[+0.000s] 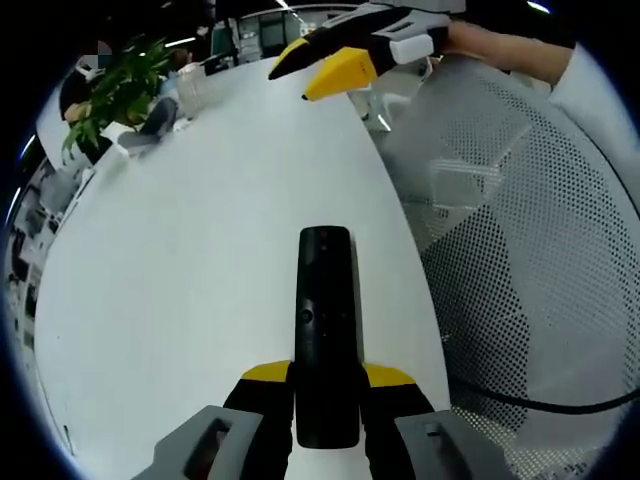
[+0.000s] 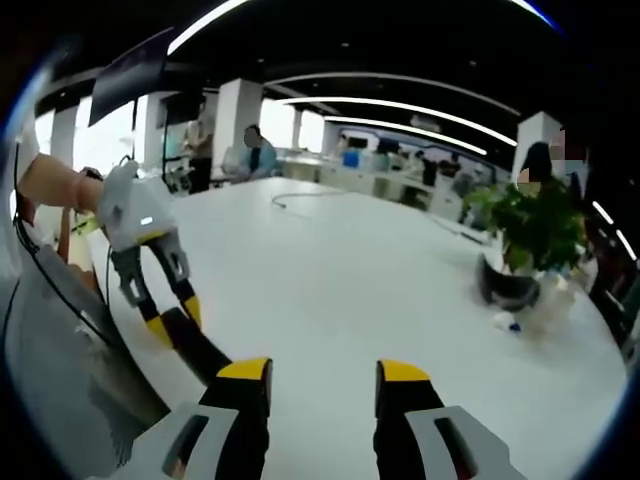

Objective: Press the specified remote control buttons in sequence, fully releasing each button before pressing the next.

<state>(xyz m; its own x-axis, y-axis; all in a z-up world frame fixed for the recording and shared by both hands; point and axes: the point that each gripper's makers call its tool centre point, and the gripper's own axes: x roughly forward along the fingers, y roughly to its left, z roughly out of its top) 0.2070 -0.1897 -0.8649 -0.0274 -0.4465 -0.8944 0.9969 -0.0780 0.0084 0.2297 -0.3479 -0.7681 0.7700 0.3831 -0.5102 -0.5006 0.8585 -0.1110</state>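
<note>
Remote control (image 1: 325, 330), slim, rigid, likely light and slick, clamped near its lower end in left gripper (image 1: 327, 385) at bottom centre; right gripper (image 2: 322, 372) empty, jaws apart.

A large white table (image 2: 400, 290) with a rounded edge is shown in an open-plan office. A potted green plant (image 2: 530, 225) is placed on its far side in the right gripper view, and is seen again at the upper left of the left gripper view (image 1: 115, 90). A white mesh chair back (image 1: 520, 230) is set beside the table edge, with a dark cable (image 1: 540, 402) draped across it. White square columns (image 2: 237, 115) are seen beyond the table, and the dark ceiling is crossed by long curved light strips (image 2: 400, 105). Daylight is admitted through windows (image 2: 105, 140) at the left. Seated people (image 2: 255, 150) are visible at distant desks.
</note>
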